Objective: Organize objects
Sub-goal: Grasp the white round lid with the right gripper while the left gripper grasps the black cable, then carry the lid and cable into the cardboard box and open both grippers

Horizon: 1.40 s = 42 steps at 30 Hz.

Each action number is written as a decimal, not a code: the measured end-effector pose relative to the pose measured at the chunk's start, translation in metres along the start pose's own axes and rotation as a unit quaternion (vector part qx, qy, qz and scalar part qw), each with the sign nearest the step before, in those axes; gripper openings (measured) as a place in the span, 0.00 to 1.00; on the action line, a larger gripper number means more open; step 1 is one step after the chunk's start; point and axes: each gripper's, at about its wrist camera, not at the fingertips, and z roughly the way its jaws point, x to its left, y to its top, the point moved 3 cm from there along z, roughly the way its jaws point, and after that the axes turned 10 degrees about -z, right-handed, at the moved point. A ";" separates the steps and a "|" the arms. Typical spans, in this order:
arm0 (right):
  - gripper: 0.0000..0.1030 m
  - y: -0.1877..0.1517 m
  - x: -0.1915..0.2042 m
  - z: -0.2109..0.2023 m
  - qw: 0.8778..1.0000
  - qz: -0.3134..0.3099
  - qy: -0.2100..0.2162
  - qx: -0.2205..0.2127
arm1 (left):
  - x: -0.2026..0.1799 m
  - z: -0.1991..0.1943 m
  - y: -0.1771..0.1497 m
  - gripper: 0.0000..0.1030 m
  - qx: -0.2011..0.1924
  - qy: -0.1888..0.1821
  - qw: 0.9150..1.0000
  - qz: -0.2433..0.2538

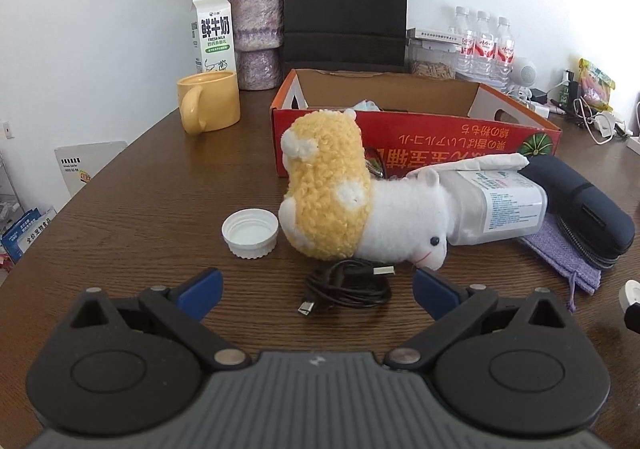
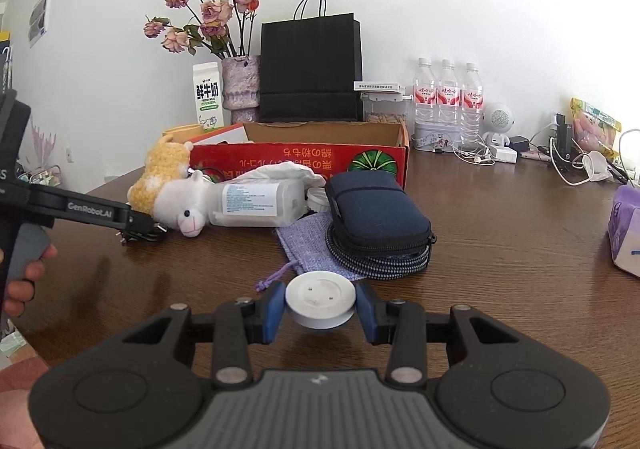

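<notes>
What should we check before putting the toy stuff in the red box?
1. Right gripper holding the white round disc: ok, the pads press both sides.
2. Left gripper free to grab: ok, open and empty.
3. Black cable within reach: ok, it lies just ahead of the left fingers.
4. Red box open on top: ok.
5. Room inside the box: cannot tell, most of its floor is hidden.
6. Plush alpaca clear to lift: not ok, it lies against the tipped plastic bottle.
</notes>
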 end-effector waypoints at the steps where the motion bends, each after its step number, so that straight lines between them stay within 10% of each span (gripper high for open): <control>1: 0.37 0.000 0.000 0.000 1.000 0.001 0.000 0.000 | -0.001 0.004 0.000 1.00 0.003 0.001 1.000 0.002; 13: 0.37 -0.001 0.000 0.002 1.000 0.002 0.001 0.002 | -0.008 0.022 -0.006 0.98 0.021 0.004 1.000 0.003; 21: 0.37 -0.006 0.000 0.003 1.000 0.009 0.003 0.005 | -0.009 0.014 -0.008 0.55 0.000 -0.012 1.000 0.000; 42: 0.37 0.014 0.005 0.005 1.000 -0.003 0.006 -0.027 | -0.010 -0.037 -0.006 0.52 -0.076 -0.059 0.995 -0.030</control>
